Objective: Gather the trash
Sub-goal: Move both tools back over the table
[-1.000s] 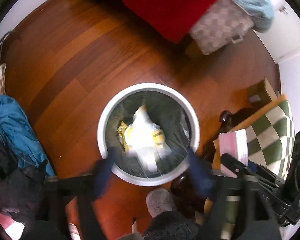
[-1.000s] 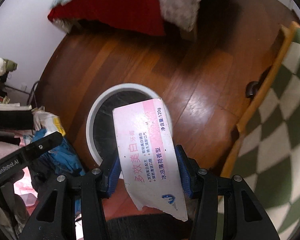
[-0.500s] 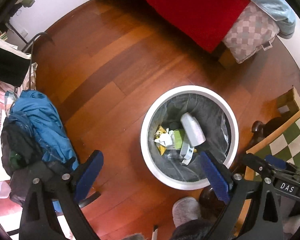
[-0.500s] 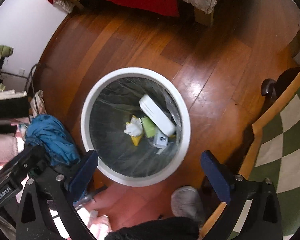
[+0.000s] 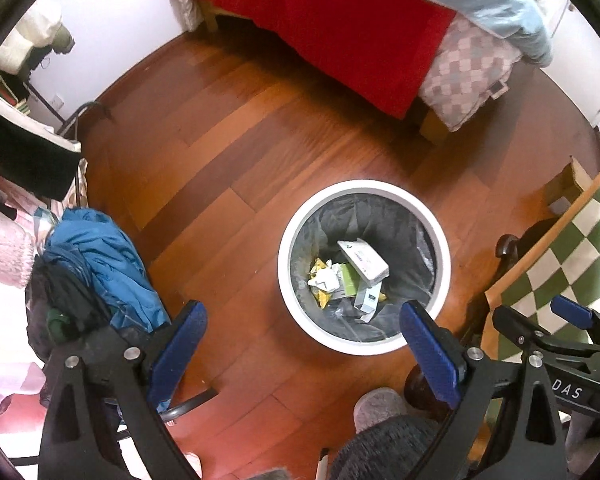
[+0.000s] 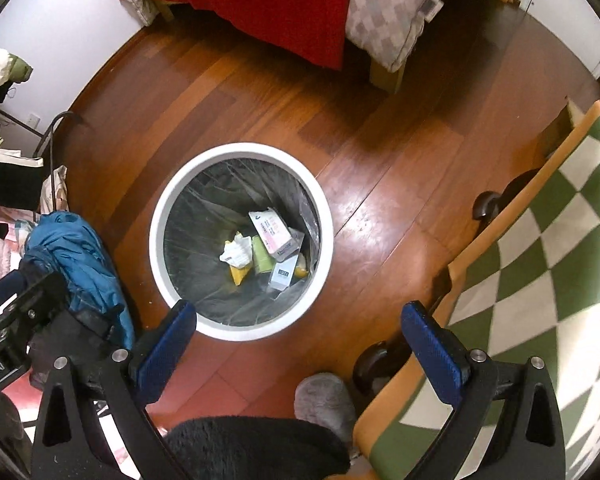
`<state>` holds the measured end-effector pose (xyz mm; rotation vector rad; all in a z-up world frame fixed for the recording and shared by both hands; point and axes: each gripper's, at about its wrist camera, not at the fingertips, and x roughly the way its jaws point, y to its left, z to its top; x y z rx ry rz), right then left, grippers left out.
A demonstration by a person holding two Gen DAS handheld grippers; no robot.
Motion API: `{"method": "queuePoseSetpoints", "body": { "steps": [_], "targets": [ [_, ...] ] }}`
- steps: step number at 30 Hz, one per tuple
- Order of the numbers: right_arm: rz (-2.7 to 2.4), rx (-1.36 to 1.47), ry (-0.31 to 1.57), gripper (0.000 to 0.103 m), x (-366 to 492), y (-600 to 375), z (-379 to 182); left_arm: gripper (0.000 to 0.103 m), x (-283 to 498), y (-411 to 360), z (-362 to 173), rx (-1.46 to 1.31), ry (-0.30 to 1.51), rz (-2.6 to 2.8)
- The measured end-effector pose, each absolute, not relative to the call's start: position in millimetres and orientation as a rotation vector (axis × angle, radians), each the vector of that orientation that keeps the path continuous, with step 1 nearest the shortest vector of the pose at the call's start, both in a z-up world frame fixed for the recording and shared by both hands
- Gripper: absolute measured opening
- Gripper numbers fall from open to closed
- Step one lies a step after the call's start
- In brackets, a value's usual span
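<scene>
A round white trash bin (image 5: 442, 248) (image 6: 156, 236) with a dark liner stands on the wooden floor. Inside lie a pink-and-white toothpaste box (image 5: 363, 259) (image 6: 271, 232), crumpled white paper (image 6: 236, 254), a green pack (image 6: 262, 260), a yellow wrapper (image 5: 319, 270) and a small grey box (image 6: 283, 275). My left gripper (image 5: 304, 340) hangs above the floor beside the bin, wide open, nothing between its blue pads. My right gripper (image 6: 298, 338) is above the bin's near rim, also wide open and holding nothing. It shows too at the right edge of the left wrist view as the right gripper (image 5: 556, 332).
A bed with a red blanket (image 5: 340, 32) and checked quilt (image 6: 384, 12) stands at the back. A blue garment pile (image 5: 100, 264) lies left of the bin. A green-checked cushion on a wooden frame (image 6: 540, 240) is to the right. A grey slipper (image 6: 324, 400) is near my fingers.
My right gripper opened and the toothpaste box dropped into the bin. My left gripper let go of the crumpled wrapper, opened wide, then rose and drew back; the bin looks smaller.
</scene>
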<state>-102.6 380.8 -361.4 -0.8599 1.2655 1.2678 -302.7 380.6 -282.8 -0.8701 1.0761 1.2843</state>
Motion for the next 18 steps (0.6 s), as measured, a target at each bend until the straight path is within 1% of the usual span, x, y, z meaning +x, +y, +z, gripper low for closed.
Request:
{"method": "queuePoseSetpoints", "body": {
  "steps": [8,18],
  "targets": [
    [1.286,-0.792,1.206,0.103,-94.2,347.1,-306.6,0.098,-295.5,347.4,-233.4,-0.810,1.012,1.275],
    [1.360,-0.635,1.143,0.103,-73.9,279.4,-214.6,0.098,-279.7,296.7,-156.3,-0.684,0.926,1.297]
  ]
}}
